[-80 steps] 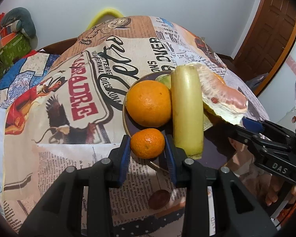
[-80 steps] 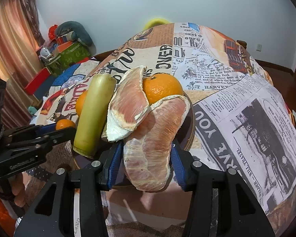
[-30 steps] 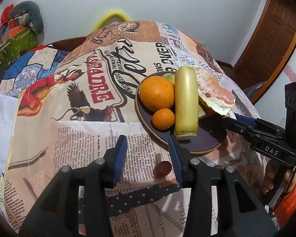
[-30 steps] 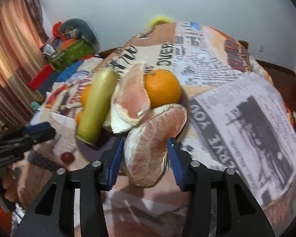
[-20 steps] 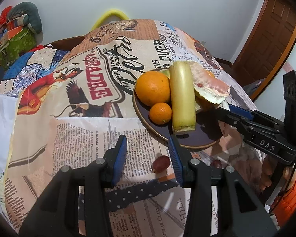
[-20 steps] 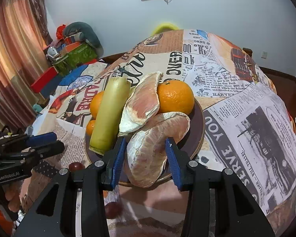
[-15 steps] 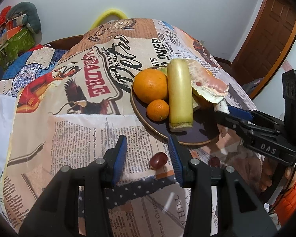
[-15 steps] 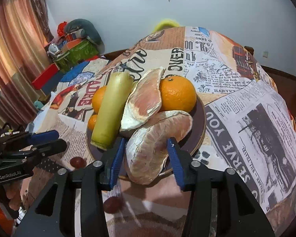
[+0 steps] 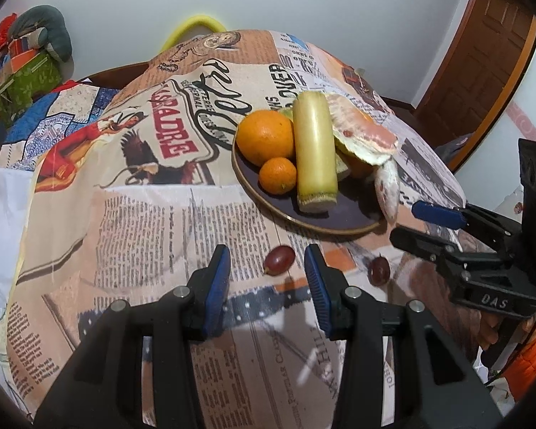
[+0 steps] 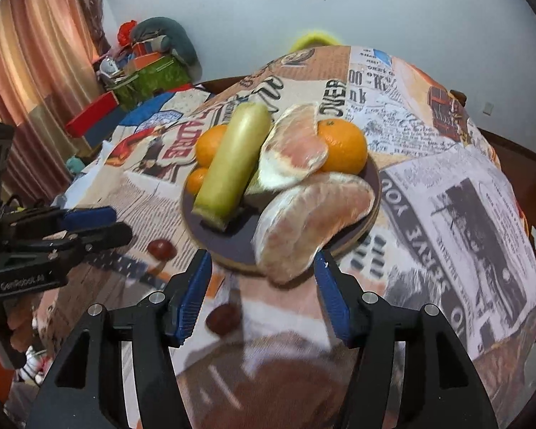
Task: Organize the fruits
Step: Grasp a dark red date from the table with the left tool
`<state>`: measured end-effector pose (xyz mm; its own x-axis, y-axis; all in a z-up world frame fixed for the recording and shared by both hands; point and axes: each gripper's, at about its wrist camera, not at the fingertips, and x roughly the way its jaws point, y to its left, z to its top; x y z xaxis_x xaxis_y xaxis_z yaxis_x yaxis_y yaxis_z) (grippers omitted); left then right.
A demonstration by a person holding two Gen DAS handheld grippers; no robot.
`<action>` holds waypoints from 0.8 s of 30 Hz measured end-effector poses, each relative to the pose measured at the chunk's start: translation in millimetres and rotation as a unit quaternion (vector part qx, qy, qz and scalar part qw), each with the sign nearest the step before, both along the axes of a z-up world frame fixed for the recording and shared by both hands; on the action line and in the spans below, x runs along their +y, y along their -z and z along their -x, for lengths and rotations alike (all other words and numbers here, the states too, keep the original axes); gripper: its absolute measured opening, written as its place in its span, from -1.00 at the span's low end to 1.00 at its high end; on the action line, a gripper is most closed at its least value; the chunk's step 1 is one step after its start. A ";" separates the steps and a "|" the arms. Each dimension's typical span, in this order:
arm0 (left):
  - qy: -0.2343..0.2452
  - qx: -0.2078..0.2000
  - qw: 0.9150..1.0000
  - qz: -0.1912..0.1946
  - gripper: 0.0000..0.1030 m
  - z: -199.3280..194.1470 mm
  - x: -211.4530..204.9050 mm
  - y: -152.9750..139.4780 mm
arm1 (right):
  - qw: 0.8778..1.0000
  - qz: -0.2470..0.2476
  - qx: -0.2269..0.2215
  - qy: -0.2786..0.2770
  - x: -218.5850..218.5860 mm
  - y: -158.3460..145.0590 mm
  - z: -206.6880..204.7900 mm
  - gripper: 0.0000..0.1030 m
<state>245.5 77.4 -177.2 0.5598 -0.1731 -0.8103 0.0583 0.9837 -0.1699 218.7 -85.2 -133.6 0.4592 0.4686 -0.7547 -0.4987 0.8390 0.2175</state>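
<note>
Fruit sits piled on the plate (image 9: 343, 227) on my newspaper-print cloth (image 9: 143, 214): a big orange (image 9: 264, 136), a small orange (image 9: 277, 175) in front of it, a long pale-green stalk (image 9: 314, 153) lying across the middle, and a peeled pomelo piece (image 9: 361, 139) leaning beside the stalk. From my right side I see a second orange (image 10: 343, 148) at the back of the plate and a large pomelo wedge (image 10: 311, 221) lying on the near rim, part of it hanging over the edge.

My right claw (image 10: 262, 289) is just short of that wedge. Its jaws are opening, the blue pads stand clear of the wedge on both sides, and it has hold of nothing. This view is blurred.

My left claw (image 9: 266, 279) hangs over the cloth, partly open and empty. One grape (image 9: 278, 259) lies on the cloth just ahead of its tips, between them but not touched. A second grape (image 9: 379, 270) lies farther right on the cloth, near the plate's rim and below my right claw's fingers (image 9: 436, 214).

A box pile (image 10: 143, 68) stands by the wall, past the table.
</note>
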 end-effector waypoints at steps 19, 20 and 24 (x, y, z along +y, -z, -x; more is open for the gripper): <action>0.023 0.010 1.000 -0.010 -0.17 4.6 -14.9 23.5 | 0.999 0.025 0.020 -0.044 24.0 26.8 17.1 -0.63; 0.023 0.011 1.000 -0.014 -0.18 2.3 -16.3 25.8 | 0.999 0.023 0.020 -0.044 22.7 26.8 17.0 -0.64; 0.026 0.018 0.999 -0.022 -0.31 -7.3 -19.6 33.6 | 0.999 0.017 0.015 -0.043 20.0 24.0 22.1 -0.65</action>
